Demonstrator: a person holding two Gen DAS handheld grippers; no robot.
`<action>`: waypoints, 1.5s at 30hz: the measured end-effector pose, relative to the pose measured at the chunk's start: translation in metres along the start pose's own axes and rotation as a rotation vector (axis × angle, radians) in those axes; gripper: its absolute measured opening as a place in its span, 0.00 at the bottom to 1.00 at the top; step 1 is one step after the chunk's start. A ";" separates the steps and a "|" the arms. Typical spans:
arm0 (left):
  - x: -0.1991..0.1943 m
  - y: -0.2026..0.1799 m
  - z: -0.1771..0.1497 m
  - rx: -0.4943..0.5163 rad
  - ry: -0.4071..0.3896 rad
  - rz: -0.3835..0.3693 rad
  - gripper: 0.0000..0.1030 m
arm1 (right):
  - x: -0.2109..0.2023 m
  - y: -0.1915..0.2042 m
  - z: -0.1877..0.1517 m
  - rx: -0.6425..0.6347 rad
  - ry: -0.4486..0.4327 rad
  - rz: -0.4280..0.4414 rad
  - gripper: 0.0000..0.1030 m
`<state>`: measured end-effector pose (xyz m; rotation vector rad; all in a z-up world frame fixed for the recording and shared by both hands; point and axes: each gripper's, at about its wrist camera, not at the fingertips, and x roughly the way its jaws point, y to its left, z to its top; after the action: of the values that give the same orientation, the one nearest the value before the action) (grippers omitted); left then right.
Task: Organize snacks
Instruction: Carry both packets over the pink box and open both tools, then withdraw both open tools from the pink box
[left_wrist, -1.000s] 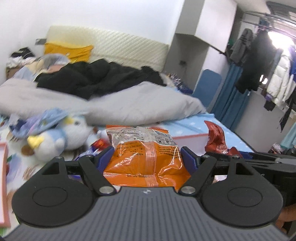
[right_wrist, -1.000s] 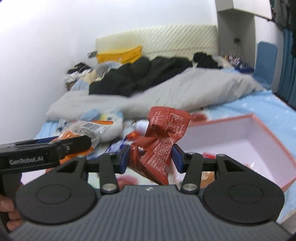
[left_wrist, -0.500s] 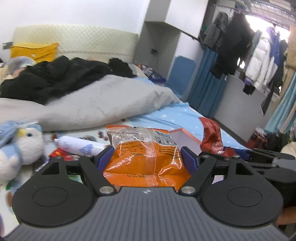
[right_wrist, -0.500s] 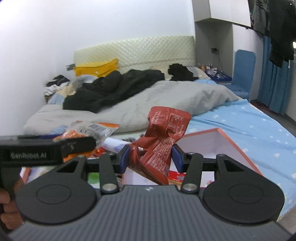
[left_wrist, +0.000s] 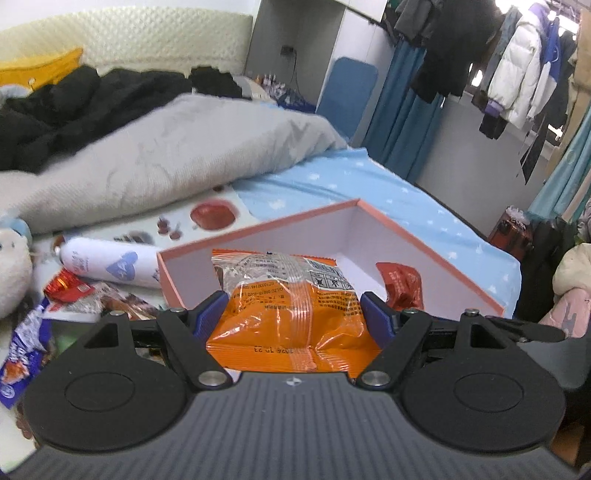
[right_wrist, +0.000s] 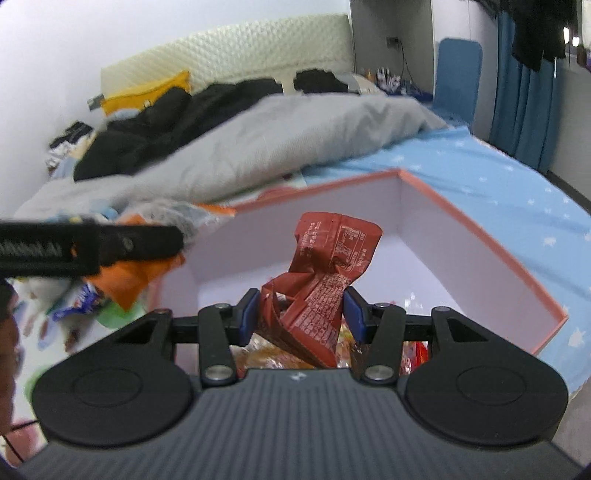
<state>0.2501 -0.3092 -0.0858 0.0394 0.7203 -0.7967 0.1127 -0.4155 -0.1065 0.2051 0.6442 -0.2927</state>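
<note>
The left hand-held gripper (left_wrist: 291, 314) clamps an orange snack packet (left_wrist: 291, 310) beside the pink box (left_wrist: 424, 240); the right hand-held gripper (right_wrist: 300, 314) pinches a red snack packet (right_wrist: 321, 273) above it.

orange packet (left_wrist: 291, 314), red packet (right_wrist: 321, 273) (crumpled), pink box (right_wrist: 480, 236)

Orange snack packet (left_wrist: 295, 317): upside-down date digits, otherwise unreadable.

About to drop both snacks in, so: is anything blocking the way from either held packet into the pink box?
Nothing visible does. The orange packet and red packet hang at the open-topped pink box.
</note>
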 end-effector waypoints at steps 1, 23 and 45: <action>0.006 0.001 -0.001 -0.005 0.012 -0.001 0.79 | 0.004 -0.001 -0.003 0.009 0.013 0.001 0.51; -0.066 -0.002 0.019 0.026 -0.079 0.052 0.84 | -0.042 0.006 0.017 0.039 -0.090 0.035 0.77; -0.260 0.006 0.002 0.014 -0.290 0.182 0.84 | -0.143 0.085 0.040 -0.079 -0.255 0.174 0.77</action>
<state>0.1311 -0.1395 0.0713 0.0018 0.4292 -0.6171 0.0539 -0.3179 0.0214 0.1439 0.3815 -0.1224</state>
